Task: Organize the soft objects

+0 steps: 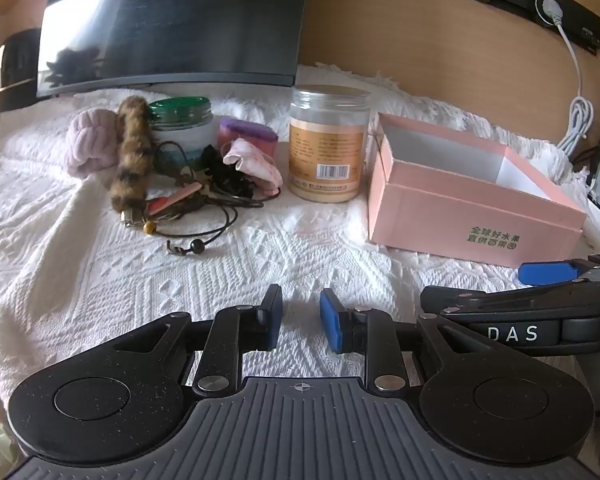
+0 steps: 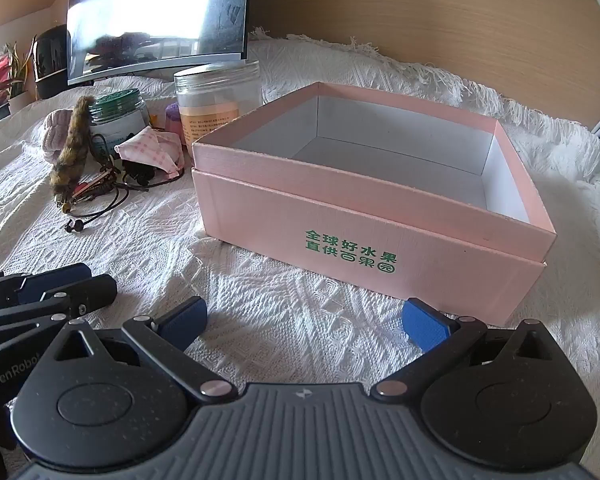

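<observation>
The open pink cardboard box (image 2: 374, 216) sat empty on my right of the white woven bedspread (image 1: 100, 264), the soft items heaped by the jars: a pink knitted roll (image 1: 90, 142), furry brown tail (image 1: 130, 156), checked pink pouch (image 1: 254, 164). Lifting the top piece cleanly seemed best to me. My right gripper (image 2: 304, 322) gaped wide, my left gripper (image 1: 300, 320) narrowly parted; both empty.
</observation>
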Tool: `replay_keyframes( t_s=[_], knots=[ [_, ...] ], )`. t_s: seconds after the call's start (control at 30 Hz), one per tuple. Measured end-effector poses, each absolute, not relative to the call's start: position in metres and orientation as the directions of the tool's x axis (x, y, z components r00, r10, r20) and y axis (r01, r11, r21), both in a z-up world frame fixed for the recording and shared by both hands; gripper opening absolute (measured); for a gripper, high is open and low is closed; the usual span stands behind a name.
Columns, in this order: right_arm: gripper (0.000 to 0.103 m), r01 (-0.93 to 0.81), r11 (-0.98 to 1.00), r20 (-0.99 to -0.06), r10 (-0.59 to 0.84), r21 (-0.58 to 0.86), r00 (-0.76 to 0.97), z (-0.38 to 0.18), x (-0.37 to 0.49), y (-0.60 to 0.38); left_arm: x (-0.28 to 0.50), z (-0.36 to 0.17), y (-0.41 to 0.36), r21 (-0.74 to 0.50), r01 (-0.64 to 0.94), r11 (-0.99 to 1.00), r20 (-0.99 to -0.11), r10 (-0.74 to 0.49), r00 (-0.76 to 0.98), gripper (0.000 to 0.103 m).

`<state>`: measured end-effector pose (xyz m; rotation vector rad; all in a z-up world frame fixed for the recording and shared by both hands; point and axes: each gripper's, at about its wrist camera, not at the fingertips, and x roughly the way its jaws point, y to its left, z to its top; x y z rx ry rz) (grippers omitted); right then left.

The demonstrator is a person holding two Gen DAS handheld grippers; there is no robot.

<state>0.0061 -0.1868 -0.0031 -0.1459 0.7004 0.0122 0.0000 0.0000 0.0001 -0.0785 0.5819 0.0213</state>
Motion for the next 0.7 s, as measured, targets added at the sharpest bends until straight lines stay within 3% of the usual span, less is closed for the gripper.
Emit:
replay_keyframes(
  t_s=[0.7],
  knots=[
    [0.103,-0.060,0.990,-0.643,-0.038,-0.130,0.765,-0.0031,0.0061,-0.1866,-0.0001,0.0000,-0.0004,-0.065,-0.042,0.997,-0.545,0.000,0.838,0.027]
  ],
)
